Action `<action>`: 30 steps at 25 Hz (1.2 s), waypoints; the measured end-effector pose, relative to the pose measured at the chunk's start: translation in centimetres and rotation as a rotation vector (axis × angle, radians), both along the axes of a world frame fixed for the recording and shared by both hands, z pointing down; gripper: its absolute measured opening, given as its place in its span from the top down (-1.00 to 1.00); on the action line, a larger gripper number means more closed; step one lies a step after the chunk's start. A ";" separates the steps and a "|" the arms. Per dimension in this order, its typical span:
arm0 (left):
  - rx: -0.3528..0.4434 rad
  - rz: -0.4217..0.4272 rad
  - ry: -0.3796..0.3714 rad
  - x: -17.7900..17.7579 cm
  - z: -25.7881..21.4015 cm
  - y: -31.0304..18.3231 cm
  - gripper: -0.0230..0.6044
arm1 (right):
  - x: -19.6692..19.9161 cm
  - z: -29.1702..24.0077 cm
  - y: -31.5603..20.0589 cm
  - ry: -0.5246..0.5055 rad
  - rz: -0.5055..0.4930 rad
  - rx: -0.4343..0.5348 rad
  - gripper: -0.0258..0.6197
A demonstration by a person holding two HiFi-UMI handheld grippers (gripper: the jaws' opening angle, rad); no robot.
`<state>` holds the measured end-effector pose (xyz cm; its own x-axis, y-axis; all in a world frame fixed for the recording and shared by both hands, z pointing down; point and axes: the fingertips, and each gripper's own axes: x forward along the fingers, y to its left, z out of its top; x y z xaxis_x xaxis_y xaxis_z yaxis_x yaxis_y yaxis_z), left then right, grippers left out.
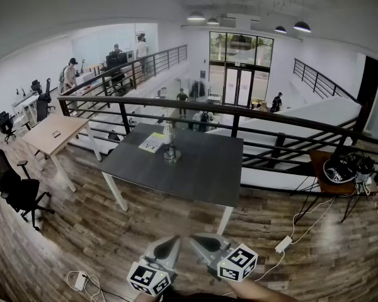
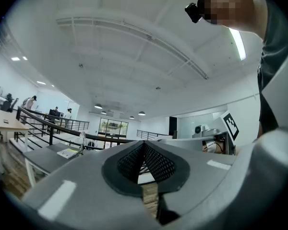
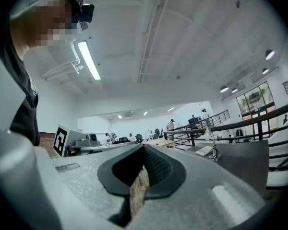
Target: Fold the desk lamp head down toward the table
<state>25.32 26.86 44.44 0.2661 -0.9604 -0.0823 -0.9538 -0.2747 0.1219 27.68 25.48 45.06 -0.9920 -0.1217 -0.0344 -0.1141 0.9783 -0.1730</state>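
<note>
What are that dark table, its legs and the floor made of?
The table top looks like dark grey laminate or painted board: flat, matte, even colour, no visible grain. Its legs look like white-painted metal, being slim and straight; that is a guess. The floor looks like wood planks or wood-look vinyl: brown strips of varied tone; which, I cannot tell.

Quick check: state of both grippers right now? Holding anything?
Left gripper: closed, holding nothing.
Right gripper: closed, holding nothing.
</note>
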 end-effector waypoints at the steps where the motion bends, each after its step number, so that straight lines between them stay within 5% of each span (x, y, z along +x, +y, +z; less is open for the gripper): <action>1: 0.000 0.000 0.000 0.0 0.0 0.0 0.93 | 0.1 -0.1 0.0 -0.001 0.001 0.001 0.91; 19: -0.011 0.003 0.008 -2.0 0.6 -0.7 0.93 | -1.0 -0.2 -1.0 -0.026 0.071 0.027 0.91; 30: -0.037 0.012 0.016 -9.1 1.7 -3.3 0.93 | -8.7 1.1 -3.5 -0.001 0.053 -0.003 0.91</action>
<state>16.20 23.55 46.11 0.2763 -0.9597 -0.0513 -0.9484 -0.2809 0.1470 18.95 21.95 46.20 -0.9842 -0.1739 -0.0346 -0.1652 0.9704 -0.1762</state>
